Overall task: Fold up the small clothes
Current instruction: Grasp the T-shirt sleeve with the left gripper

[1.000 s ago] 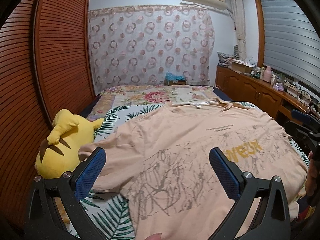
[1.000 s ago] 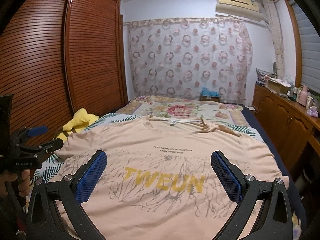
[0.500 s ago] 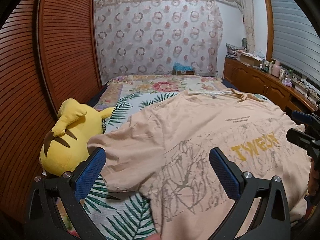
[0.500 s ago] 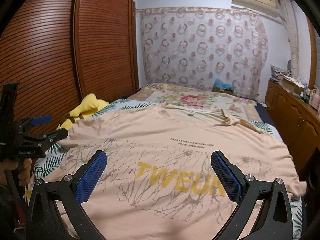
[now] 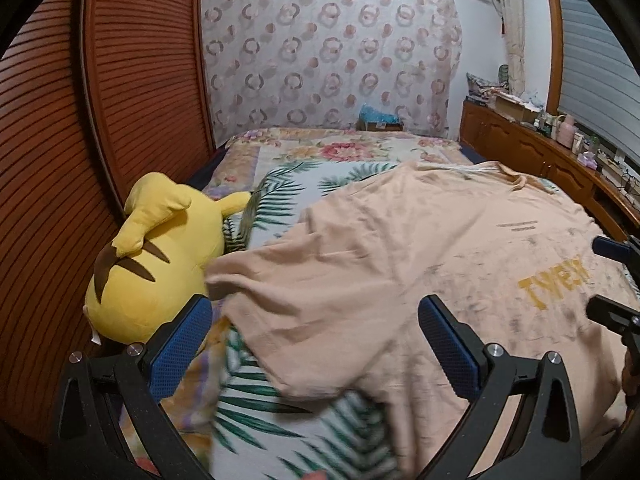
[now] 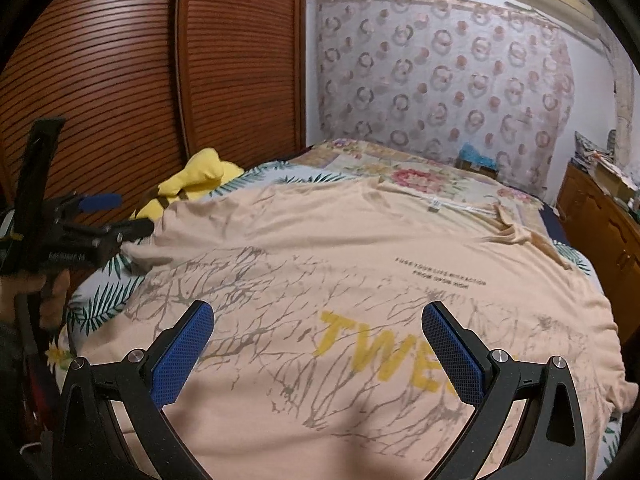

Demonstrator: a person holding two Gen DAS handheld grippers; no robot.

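Leaf-print bedding [image 5: 280,412] carries the peach T-shirt [image 6: 340,264], spread flat with its collar toward the frame top. Its left sleeve [image 5: 304,312] lies between the left gripper [image 5: 316,344] fingers; both it and the right gripper [image 6: 318,350] gape, holding nothing.

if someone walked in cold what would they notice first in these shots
A big peach T-shirt with yellow lettering lies spread flat over most of the bed. A bright yellow plush lies at the bed's left edge, against the slatted wooden wardrobe, beside the shirt's sleeve. Both claws, left and right, hover open over the shirt.
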